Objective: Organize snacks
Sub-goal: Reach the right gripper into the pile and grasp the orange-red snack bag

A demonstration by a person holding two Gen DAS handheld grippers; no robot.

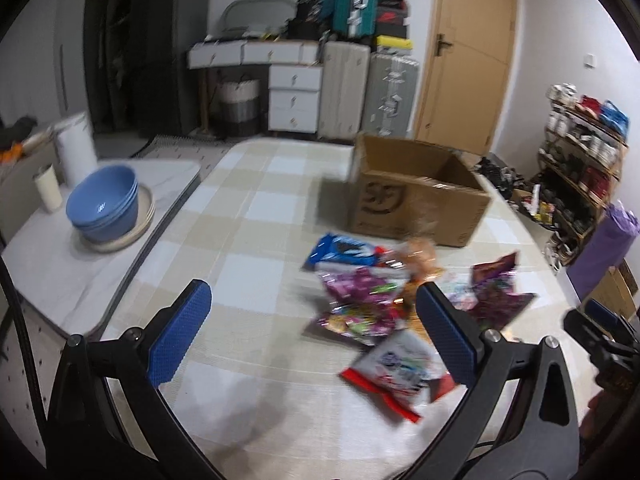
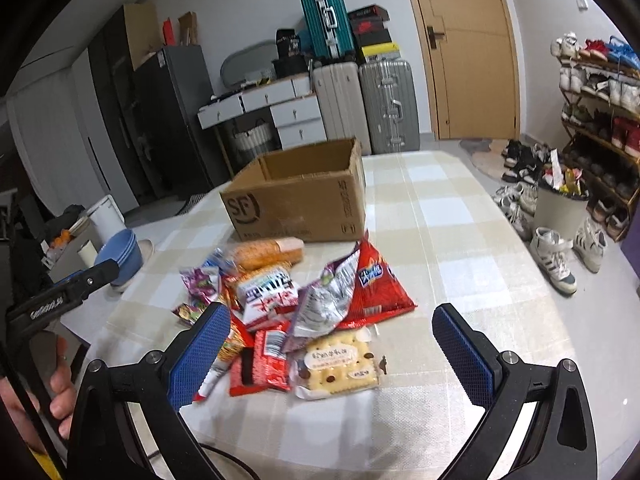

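Both tongs hang with jaws apart and nothing in them: the left gripper [image 1: 312, 336] and right gripper [image 2: 332, 352] hover over a heap of snack packets [image 2: 296, 304] on the checked tablecloth [image 2: 440, 216], likely choosing a first packet. An open cardboard box [image 2: 296, 204] stands just behind the heap, apparently to receive them. The right view is sharp, showing a biscuit pack [image 2: 340, 368] nearest and a red bag [image 2: 376, 280]; the blurred left view alone shows the blue Oreo pack [image 1: 344, 252] and stacked blue bowls [image 1: 104, 200] clearly
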